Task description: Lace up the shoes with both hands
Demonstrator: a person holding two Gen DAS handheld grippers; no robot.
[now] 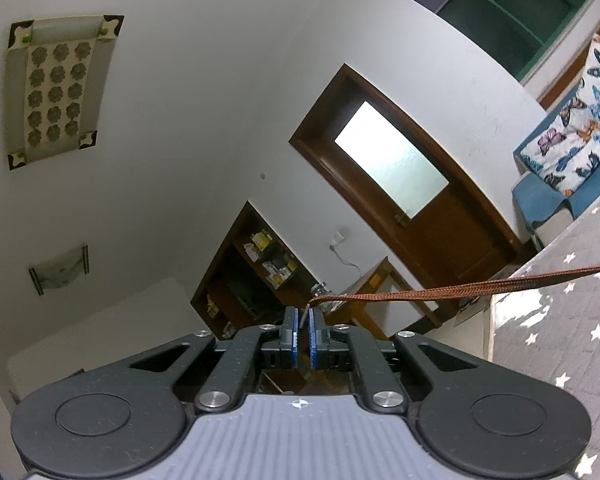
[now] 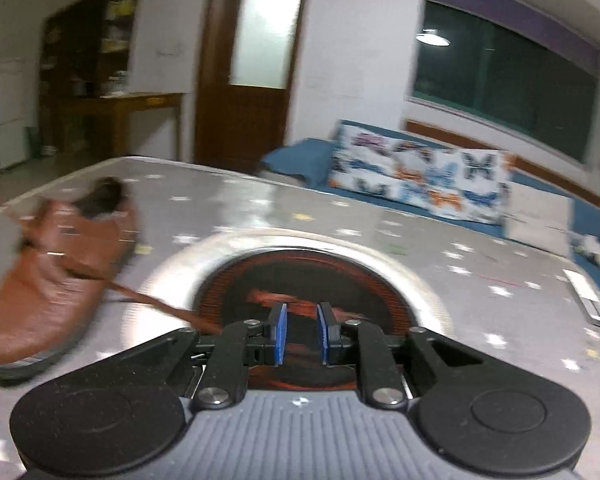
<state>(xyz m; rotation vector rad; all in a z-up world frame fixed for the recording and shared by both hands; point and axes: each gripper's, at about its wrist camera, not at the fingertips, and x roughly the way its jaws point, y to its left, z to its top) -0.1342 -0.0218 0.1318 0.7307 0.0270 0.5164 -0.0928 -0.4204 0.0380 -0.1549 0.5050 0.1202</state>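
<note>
The shoe (image 2: pixel 56 276), brown leather with a dark opening, lies on its side at the left of the right wrist view, on a table (image 2: pixel 380 216) covered with a grey quilted cloth printed with small white stars. A brown lace (image 2: pixel 148 300) runs from the shoe toward the right gripper (image 2: pixel 302 334), though blur hides where it ends. That gripper's blue pads stand a little apart, and I cannot tell whether anything sits between them. Just beyond them a round, dark wood-grained disc with a shiny metal rim (image 2: pixel 300 240) rests on the cloth.

In the left wrist view the left gripper (image 1: pixel 303 334) has its pads pressed together on the end of the lace (image 1: pixel 440 290), which stretches taut to the right across the table edge (image 1: pixel 560 320).

The room has white walls, a brown wooden door (image 1: pixel 416 192) with a frosted pane, open shelves (image 1: pixel 256 276) holding small boxes, a wooden side table (image 1: pixel 376 280), a blue sofa (image 1: pixel 540 196) with a butterfly-print cushion (image 1: pixel 580 120), a dark window (image 2: pixel 500 80), and a patterned ceiling lamp (image 1: pixel 56 88).
</note>
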